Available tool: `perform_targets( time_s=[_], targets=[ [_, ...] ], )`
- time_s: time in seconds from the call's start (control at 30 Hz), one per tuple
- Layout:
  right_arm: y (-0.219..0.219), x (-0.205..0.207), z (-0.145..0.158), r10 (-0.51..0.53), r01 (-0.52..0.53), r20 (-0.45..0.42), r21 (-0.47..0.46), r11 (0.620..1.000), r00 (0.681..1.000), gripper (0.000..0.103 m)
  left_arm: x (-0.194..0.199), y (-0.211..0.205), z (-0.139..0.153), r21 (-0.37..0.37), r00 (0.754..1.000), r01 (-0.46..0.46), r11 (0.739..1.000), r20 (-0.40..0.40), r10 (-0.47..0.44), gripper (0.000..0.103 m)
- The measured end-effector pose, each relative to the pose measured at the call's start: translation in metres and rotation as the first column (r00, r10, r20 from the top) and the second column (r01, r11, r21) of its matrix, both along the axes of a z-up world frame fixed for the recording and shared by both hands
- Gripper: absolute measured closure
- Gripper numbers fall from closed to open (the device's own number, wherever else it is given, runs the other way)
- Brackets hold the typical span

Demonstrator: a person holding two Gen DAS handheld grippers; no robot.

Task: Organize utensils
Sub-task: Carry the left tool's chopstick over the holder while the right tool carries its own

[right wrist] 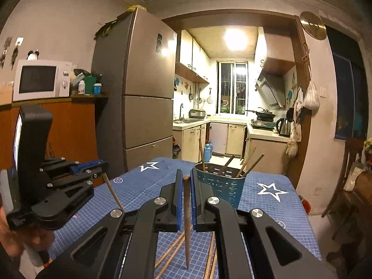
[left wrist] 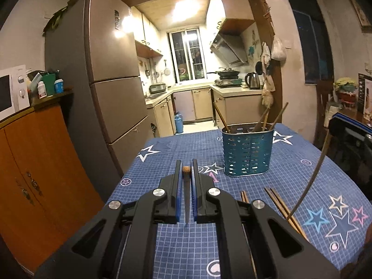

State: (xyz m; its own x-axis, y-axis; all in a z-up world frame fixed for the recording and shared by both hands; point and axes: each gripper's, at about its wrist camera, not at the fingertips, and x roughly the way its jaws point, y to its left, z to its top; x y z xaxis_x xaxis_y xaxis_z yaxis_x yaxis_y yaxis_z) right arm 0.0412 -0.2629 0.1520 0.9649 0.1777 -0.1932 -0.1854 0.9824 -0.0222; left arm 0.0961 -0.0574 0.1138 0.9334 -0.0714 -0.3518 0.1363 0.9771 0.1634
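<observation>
The left gripper (left wrist: pixel 186 174) is clamped on a brown wooden chopstick (left wrist: pixel 186 200); the right gripper (right wrist: pixel 186 181) likewise grips another (right wrist: pixel 186 220), pointing along its fingers; the perforated teal metal utensil holder (right wrist: pixel 220 188) stands at one o'clock on the blue star-patterned surface (right wrist: pixel 267 209), nearer the right gripper.

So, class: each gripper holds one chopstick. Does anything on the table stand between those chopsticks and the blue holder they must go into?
Nothing visible does. The left gripper and the right gripper each hold a chopstick, with only bare tablecloth before the blue holder. The chopsticks already inside lean apart, leaving room.
</observation>
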Motion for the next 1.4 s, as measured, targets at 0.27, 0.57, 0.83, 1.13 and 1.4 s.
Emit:
perform_targets(
  time_s=[0.27,0.57,0.83,1.13,1.4],
  targets=[
    [0.001,0.003,0.004,-0.009,0.009,-0.001,0.004,1.000,1.000,0.095,0.004,-0.005,0.004,0.017,0.999,-0.041,0.999,0.014,0.041,0.098],
    [0.004,0.001,0.004,-0.013,0.013,0.003,-0.001,1.000,1.000,0.095,0.004,-0.006,0.008,0.031,0.998,-0.055,0.998,0.036,0.054,0.098],
    [0.007,0.002,0.007,-0.017,0.017,-0.002,-0.003,1.000,1.000,0.095,0.004,-0.006,0.008,0.035,0.998,-0.056,0.998,0.041,0.055,0.098],
    [0.008,0.004,0.009,-0.015,0.015,-0.003,-0.005,1.000,1.000,0.095,0.005,-0.006,0.008,0.040,0.998,-0.055,0.998,0.037,0.054,0.098],
    [0.008,0.010,0.013,-0.008,0.008,-0.005,-0.009,1.000,1.000,0.095,0.008,-0.007,0.009,0.039,0.998,-0.050,0.998,0.034,0.049,0.098]
  ],
)
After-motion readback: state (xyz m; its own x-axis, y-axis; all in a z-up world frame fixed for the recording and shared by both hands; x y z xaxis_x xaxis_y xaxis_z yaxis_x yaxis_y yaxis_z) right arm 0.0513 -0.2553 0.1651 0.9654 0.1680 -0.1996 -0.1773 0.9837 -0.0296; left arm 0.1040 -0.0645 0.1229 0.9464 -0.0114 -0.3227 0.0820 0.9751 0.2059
